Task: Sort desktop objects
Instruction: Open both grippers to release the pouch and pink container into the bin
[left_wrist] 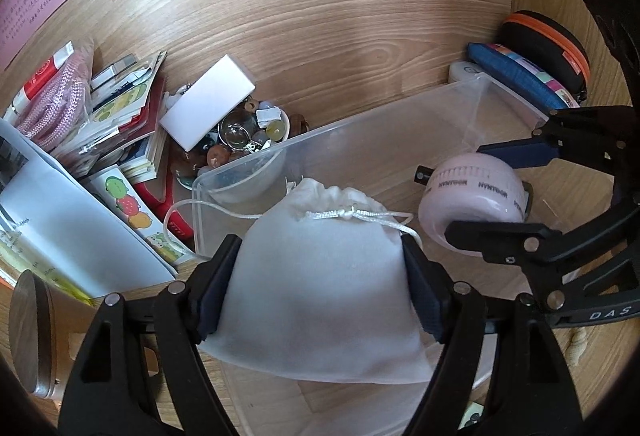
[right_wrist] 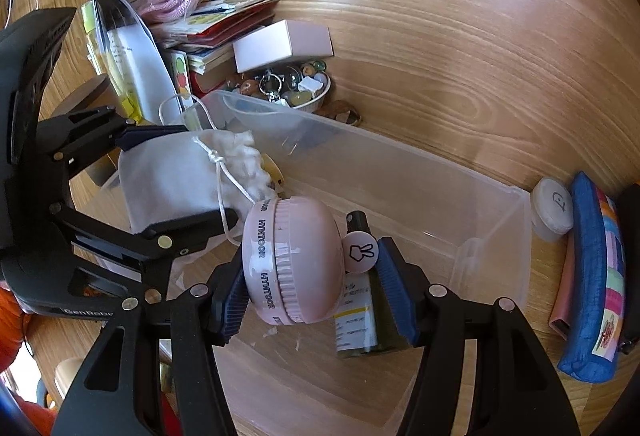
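The left gripper (left_wrist: 316, 276) occupies the lower centre of the left wrist view. Its fingers are clamped on a white drawstring pouch (left_wrist: 320, 276), one pad pressed against each side. The pouch hangs over the near end of a clear plastic bin (left_wrist: 360, 140), which runs diagonally toward the right of the frame.

The right gripper (right_wrist: 312, 276) occupies the lower centre of the right wrist view. Its fingers are closed on a pink round device (right_wrist: 294, 260) lettered HYNTOOR, held above the inside of the bin (right_wrist: 420, 172). A small bottle (right_wrist: 360, 300) lies on the bin floor just behind the device.

In the left wrist view, a small bowl of beads and trinkets (left_wrist: 248, 132) sits at centre left, touching the far wall of the bin, with a white box (left_wrist: 208, 102) resting on top. A stack of booklets and packets (left_wrist: 120, 116) fills the left edge. A blue pencil case (left_wrist: 520, 76) lies at upper right, beyond the bin's end.
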`<action>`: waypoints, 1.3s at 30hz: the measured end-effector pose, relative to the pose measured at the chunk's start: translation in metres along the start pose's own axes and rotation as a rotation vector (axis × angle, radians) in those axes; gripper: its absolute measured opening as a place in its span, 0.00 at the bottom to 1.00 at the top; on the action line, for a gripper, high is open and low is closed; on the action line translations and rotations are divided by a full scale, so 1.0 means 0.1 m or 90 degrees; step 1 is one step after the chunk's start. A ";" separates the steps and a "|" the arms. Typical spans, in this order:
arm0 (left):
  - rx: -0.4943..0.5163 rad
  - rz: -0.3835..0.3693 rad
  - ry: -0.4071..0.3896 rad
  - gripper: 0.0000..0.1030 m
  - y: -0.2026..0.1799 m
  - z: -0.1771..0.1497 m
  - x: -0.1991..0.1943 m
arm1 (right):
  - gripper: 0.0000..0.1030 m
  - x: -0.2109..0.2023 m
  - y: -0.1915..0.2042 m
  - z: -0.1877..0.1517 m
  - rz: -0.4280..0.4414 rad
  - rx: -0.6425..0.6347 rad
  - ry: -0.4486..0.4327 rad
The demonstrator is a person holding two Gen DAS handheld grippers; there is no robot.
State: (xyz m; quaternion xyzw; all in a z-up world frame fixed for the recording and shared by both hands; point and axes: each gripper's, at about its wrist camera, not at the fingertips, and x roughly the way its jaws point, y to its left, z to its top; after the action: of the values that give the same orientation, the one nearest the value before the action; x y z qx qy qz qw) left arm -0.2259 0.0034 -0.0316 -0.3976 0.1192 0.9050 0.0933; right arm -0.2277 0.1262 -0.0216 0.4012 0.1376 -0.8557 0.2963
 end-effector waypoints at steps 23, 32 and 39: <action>-0.009 0.004 -0.010 0.90 0.00 -0.03 -0.33 | 0.65 -0.50 -0.06 -0.14 -0.036 -0.013 -0.050; -0.044 0.031 -0.046 0.93 0.08 -0.10 -0.76 | 0.69 -0.89 -0.09 -0.28 -0.051 0.017 -0.090; -0.047 0.022 -0.070 0.95 0.10 -0.35 -1.13 | 0.69 -1.22 0.04 -0.51 -0.052 0.030 -0.121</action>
State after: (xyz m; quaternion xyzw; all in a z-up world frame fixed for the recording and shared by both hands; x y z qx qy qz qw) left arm -0.1287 -0.0251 0.0309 -0.3485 0.0877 0.9306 0.0694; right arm -0.1334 0.1955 0.0394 0.3193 0.1046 -0.9043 0.2635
